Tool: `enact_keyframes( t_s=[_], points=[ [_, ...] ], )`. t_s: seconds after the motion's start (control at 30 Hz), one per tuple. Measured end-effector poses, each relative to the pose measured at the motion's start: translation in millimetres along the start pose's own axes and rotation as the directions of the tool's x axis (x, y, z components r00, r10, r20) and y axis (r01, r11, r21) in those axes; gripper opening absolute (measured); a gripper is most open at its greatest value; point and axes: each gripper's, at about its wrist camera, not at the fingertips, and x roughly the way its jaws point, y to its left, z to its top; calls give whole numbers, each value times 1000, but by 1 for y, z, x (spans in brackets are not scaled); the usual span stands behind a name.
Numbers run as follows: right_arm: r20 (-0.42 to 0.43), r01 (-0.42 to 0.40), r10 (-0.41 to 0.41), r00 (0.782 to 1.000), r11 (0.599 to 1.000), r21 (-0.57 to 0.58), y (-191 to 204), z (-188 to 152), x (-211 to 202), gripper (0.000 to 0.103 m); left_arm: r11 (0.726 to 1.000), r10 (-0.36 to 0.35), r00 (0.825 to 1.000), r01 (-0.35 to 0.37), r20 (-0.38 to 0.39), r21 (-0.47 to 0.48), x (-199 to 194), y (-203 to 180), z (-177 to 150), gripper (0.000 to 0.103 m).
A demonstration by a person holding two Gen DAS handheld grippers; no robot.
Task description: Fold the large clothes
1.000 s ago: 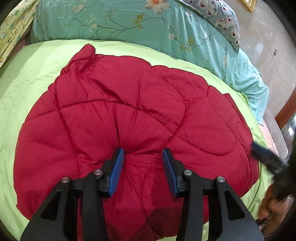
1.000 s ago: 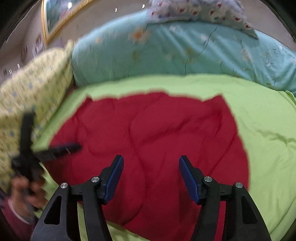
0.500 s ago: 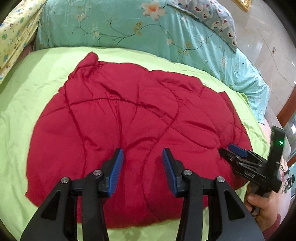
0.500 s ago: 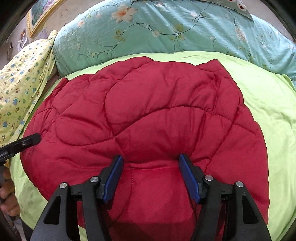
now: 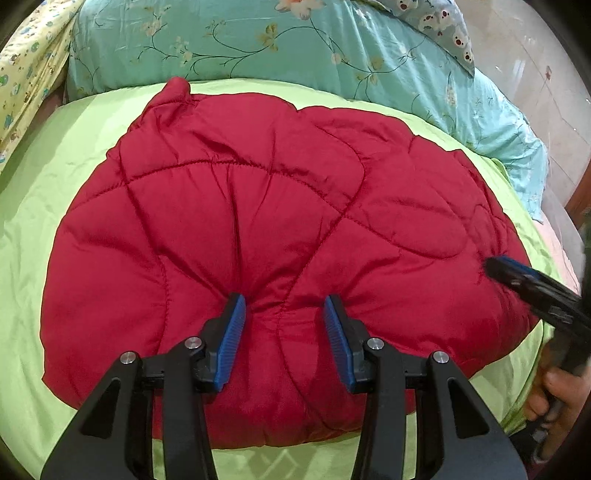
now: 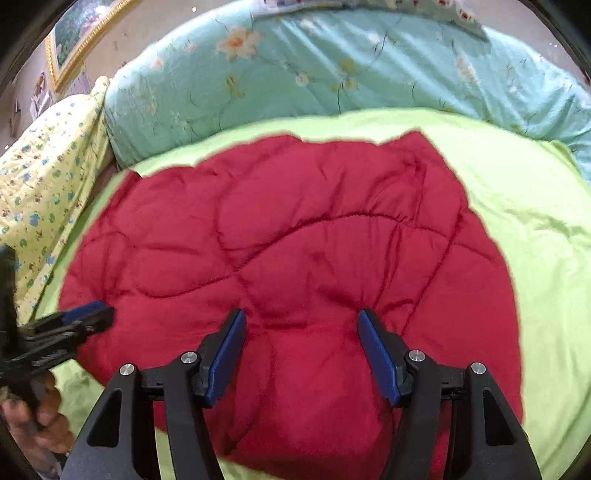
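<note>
A red quilted padded garment (image 5: 258, 206) lies spread on the lime-green sheet (image 5: 44, 192). My left gripper (image 5: 284, 301) stands open, its blue-padded fingertips pushed down into the garment's near part, with puckers running out from them and a low bulge of fabric between the jaws. My right gripper (image 6: 301, 314) is open wider, tips also dug into the red garment (image 6: 295, 229) near its front. The right gripper (image 5: 517, 277) shows blurred at the garment's right edge in the left wrist view. At the left rim of the right wrist view, the left gripper (image 6: 81, 317) appears.
A teal floral quilt (image 5: 258, 40) is bunched along the back of the bed, with a yellow patterned cloth (image 6: 40, 206) at the left. A patterned pillow (image 5: 439, 26) lies at the back right. Tiled floor (image 5: 535, 81) lies beyond the bed's right side. A hand (image 5: 557, 391) holds the right gripper.
The left gripper, lifted off the garment half a second ago, has come down and its tips dent the fabric. The right gripper has shifted over the garment; neither jaw gap changed visibly.
</note>
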Motion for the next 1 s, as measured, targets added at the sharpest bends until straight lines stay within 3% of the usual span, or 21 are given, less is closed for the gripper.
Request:
enact_keyframes(
  t_s=[0.07,0.23,0.73,1.0],
  points=[
    [22,-22,23,1000,999,-25,8,-4,-11,65,1000,-1,1000,1,5,-1,0,1,-1,43],
    [-59,45,-50,997,996,-83,10,-19,16,66,1000,17,1000,-17,9,5,1,-2,-2,43],
    [-20,3,-5,1000,997,-81,2,-31,26,66,988,153,988,-153,7,21,-1,-17,-4,43],
    [-12,-2,1,1000,997,-79,1,-33,25,66,984,175,984,-176,11,30,-9,-19,-8,44]
  ],
)
